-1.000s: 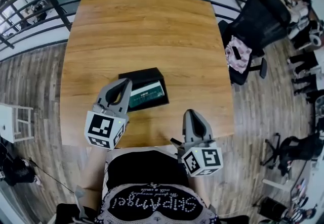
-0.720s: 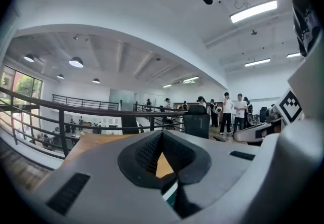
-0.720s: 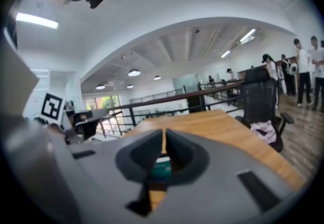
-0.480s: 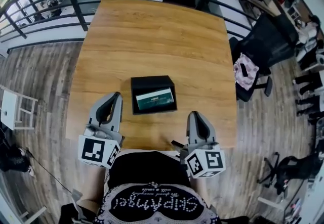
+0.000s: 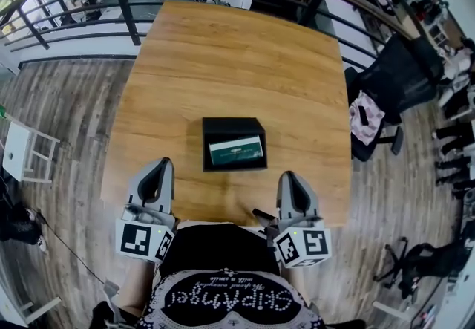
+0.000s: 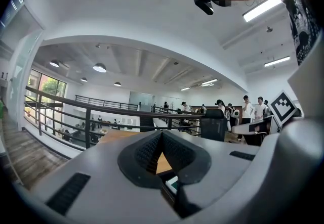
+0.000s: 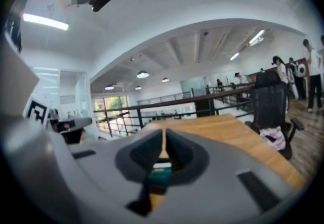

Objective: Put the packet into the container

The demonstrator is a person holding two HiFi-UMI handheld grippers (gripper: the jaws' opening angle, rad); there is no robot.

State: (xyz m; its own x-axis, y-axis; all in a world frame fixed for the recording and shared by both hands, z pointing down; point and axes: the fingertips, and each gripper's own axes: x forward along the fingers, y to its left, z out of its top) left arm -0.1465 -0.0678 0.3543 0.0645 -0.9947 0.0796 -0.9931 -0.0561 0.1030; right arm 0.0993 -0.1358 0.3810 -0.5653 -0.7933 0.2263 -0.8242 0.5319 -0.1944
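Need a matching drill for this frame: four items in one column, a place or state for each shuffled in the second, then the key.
Column 1
1. green-and-white packet
2. black rectangular container
3. black office chair
4. left gripper

Column 2
A. off the right side of the wooden table
B. jaws shut, nothing held
C. on the table, open side up
D. lying inside the container

Pairs: 1-D, 2-C, 3-A, 4-B
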